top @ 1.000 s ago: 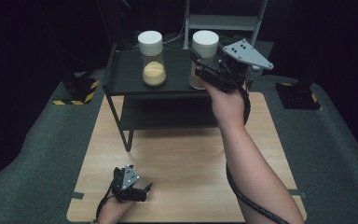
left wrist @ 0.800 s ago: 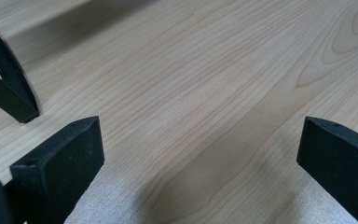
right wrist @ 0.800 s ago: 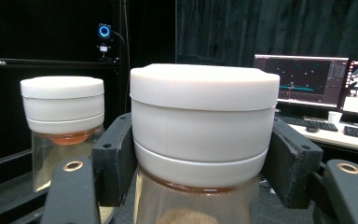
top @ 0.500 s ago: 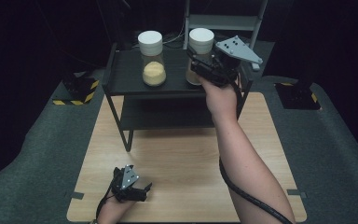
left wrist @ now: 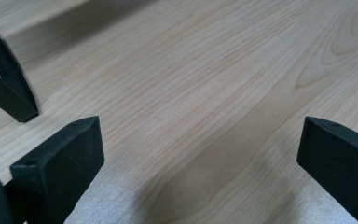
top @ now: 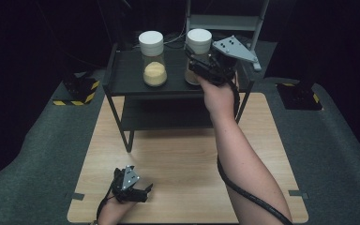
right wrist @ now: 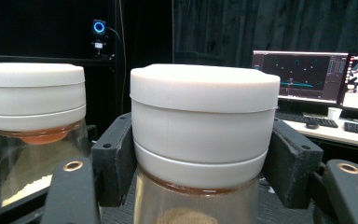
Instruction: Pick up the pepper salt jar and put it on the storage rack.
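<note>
Right hand-held gripper: it was clenched on the right jar, its black pads pressed against either side of the jar just under the white lid in the right gripper view.
Right jar: it stood upright at the right end of the black shelf's top level; glass body with pale powder at the bottom, partly hidden behind the gripper in the high view.
Left jar: it stood upright on the same top level, near the right jar but apart from it, with a white lid and yellowish powder inside.
Left hand-held gripper: it lay low over the wooden table near its front edge, jaws spread wide with nothing between them; bare wood lay between them in the left gripper view.
Black shelf: a two-level rack, it stood on the far half of the table.
Right forearm: it reached from the bottom edge up to the shelf, a cable trailing along it.
</note>
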Tool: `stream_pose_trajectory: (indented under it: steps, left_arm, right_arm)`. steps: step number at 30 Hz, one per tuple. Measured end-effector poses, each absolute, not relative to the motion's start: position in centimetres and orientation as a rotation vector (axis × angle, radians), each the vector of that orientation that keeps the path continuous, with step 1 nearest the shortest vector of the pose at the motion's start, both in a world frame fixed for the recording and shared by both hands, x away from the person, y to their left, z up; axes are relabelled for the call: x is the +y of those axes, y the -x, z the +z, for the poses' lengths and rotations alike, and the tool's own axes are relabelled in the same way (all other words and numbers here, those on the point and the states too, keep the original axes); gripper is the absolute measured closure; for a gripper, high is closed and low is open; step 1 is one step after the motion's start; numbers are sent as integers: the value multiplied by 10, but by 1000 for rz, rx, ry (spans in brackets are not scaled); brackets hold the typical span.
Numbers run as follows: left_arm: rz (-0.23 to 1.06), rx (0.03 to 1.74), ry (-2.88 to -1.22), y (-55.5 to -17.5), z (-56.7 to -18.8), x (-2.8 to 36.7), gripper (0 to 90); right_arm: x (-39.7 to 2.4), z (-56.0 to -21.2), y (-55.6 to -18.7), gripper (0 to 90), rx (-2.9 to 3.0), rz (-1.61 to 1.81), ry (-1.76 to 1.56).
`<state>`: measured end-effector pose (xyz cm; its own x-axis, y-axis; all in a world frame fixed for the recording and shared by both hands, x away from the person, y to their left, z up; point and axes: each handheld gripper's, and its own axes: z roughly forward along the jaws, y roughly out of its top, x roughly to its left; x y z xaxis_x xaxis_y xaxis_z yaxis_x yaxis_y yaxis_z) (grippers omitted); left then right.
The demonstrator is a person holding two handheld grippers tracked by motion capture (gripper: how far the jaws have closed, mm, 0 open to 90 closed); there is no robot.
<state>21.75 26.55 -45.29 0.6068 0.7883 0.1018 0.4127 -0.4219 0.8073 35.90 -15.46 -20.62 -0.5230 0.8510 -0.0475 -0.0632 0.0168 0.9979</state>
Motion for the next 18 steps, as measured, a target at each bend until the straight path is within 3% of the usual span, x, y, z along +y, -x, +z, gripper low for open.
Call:
stream_pose_trajectory:
  steps: [18]
  left_arm:
    - [611, 942, -2059, -218, -452, 266, 9]
  right_arm:
    - [-153, -212, -358, 338, 1560, 1598, -821]
